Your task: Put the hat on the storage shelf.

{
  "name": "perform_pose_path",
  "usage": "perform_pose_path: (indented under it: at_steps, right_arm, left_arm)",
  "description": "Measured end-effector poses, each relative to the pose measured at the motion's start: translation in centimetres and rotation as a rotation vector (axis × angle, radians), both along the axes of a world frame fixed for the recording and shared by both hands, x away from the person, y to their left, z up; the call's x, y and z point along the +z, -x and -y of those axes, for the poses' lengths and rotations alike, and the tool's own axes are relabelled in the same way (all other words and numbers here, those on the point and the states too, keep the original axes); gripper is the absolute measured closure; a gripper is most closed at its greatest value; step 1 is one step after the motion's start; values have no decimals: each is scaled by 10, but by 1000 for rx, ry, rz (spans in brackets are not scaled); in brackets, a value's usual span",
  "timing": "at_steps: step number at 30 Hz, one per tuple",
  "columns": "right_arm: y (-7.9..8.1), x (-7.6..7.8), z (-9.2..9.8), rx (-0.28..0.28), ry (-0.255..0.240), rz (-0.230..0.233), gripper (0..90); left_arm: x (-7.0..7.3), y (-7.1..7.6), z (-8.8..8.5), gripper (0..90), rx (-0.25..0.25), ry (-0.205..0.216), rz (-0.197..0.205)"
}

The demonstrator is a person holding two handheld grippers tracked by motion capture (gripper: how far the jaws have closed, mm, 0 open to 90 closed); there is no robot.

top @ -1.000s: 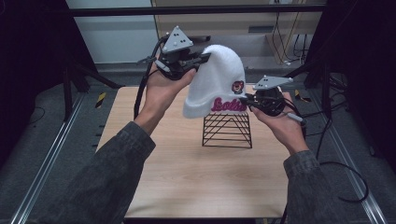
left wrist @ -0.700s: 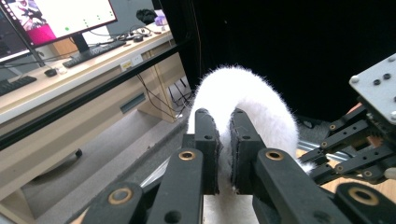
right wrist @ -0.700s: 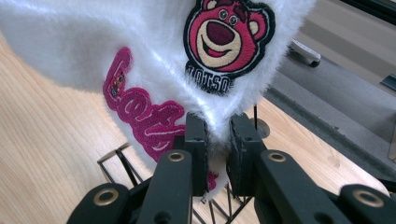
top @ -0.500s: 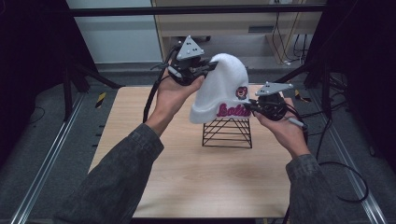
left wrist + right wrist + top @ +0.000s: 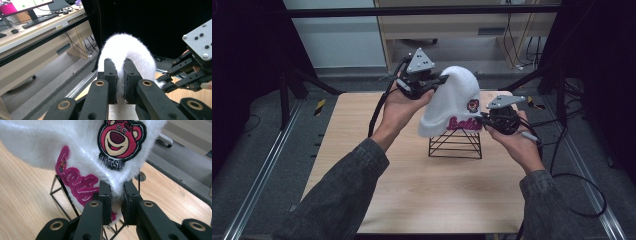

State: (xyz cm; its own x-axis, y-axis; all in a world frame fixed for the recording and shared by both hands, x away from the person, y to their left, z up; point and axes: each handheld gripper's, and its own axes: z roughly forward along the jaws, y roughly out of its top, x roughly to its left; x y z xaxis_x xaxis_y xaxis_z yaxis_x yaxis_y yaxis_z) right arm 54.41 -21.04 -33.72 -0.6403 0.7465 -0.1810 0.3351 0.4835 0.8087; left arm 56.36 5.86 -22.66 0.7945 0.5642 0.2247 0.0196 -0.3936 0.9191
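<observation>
Down comes the hat a little since a second ago, both hands lowering it toward the black wire stand on the wooden surface. White and fuzzy it is, with pink lettering near the brim and a pink bear patch above it, standing roughly upright, crown up and leaning left, open brim down over the stand's top. Left gripper pinches the fur at the crown, right gripper pinches the brim edge under the patch.
</observation>
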Motion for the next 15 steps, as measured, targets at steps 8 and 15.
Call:
perform_pose_path:
  at_steps: [8,15]
  right_arm:
    - [3,-9,6,-10,-2,-13,797]
    - [5,-17,11,-19,8,-23,797]
  left_arm:
    - [-8,0,3,838,-8,-19,-13]
    - [-14,0,8,838,-17,-30,-18]
